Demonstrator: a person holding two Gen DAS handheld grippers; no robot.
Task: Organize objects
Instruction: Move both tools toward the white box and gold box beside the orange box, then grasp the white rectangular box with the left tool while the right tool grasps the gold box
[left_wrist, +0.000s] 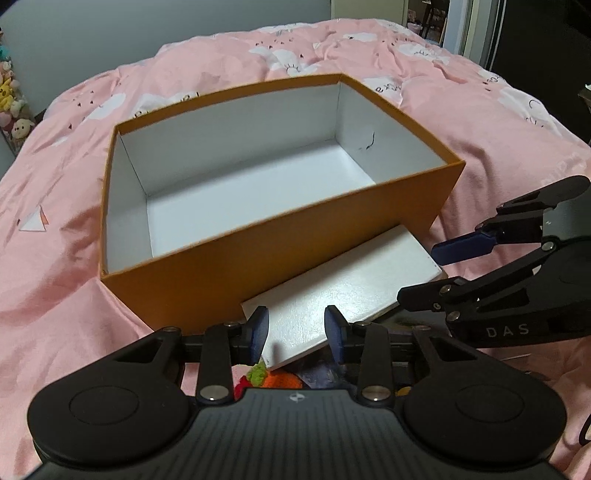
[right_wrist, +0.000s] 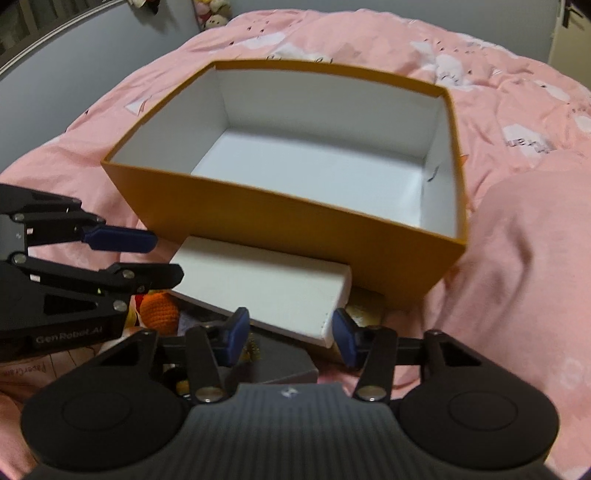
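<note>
Where our left hand-held gripper (left_wrist: 297, 334) reaches forward, its blue rubbery pads (left_wrist: 258, 330) stand apart on either side of a white slab's near corner, and we cannot tell whether they press on it. Our right hand-held gripper (right_wrist: 290, 334) frames the same slab's other near corner; its right pad (right_wrist: 345, 338) lies just beside the slab's edge, the left pad is clear of it, so we read it as released. Both tools are matte black, with ribbed housings, round pivot discs and slim linked arms.

The white slab (left_wrist: 343, 295) is flat, rectangular and thick, with a faintly crinkled, foam-like sheen. It lies tilted, its far edge against the near wall of an orange box and its near end propped on a small heap of things. In that heap we make out an orange crocheted ball (right_wrist: 160, 308) with a green knitted tuft beside it, and a grey flat block (right_wrist: 280, 363); the rest is hidden.

The orange box (left_wrist: 207, 273) is stiff card, rectangular and lidless, smooth white inside, with a small dark scribble on one inner wall. It sits mid-bed on a rumpled pink quilt (left_wrist: 55, 236) printed with white clouds. Plush toys (left_wrist: 11, 103) are stacked beyond the bed's far left edge.
</note>
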